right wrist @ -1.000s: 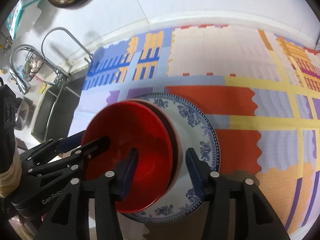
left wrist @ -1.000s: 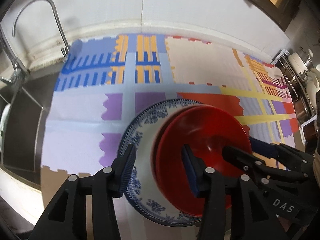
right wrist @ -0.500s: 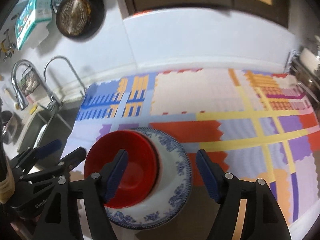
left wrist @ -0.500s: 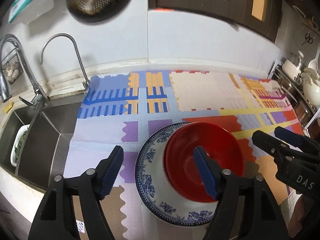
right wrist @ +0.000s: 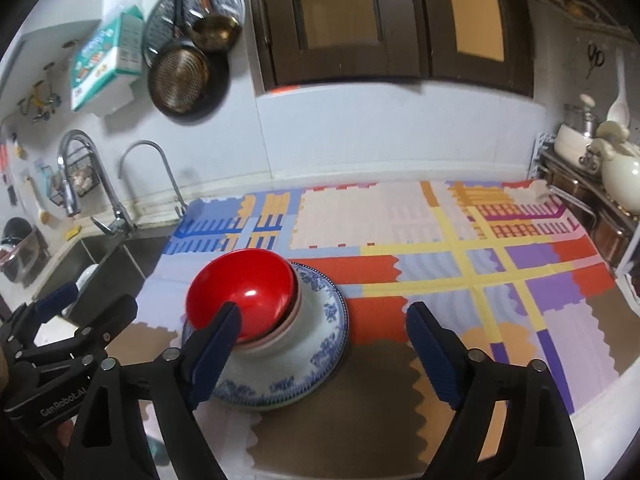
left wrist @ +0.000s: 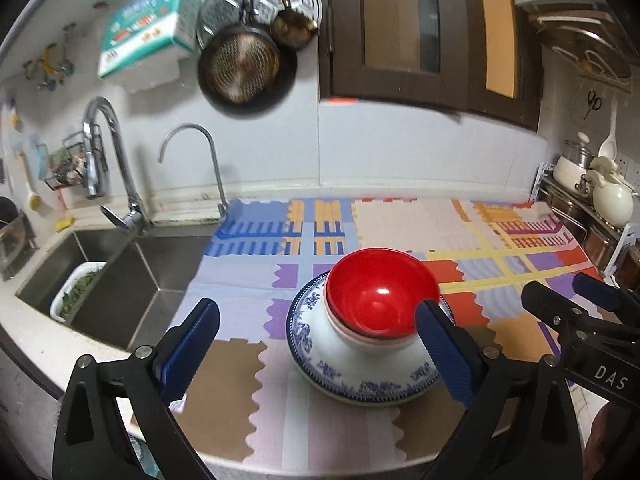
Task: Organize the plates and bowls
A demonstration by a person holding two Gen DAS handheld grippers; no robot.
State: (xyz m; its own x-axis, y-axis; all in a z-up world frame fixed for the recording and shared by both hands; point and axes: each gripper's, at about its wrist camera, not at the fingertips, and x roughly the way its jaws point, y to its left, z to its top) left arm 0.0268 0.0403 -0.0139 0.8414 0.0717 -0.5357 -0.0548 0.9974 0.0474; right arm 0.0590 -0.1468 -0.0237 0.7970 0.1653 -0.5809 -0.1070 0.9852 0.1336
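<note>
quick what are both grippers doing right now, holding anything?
Left gripper: open, holding nothing, above the counter near the red bowl.
Right gripper: open, holding nothing.

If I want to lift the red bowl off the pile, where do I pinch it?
Pinch the red bowl at its thin rim, one finger inside and one outside, coming down from above. It sits upright and nested in a pale bowl on the blue-patterned plate, so its sides are mostly hidden; only the rim stands free.
</note>
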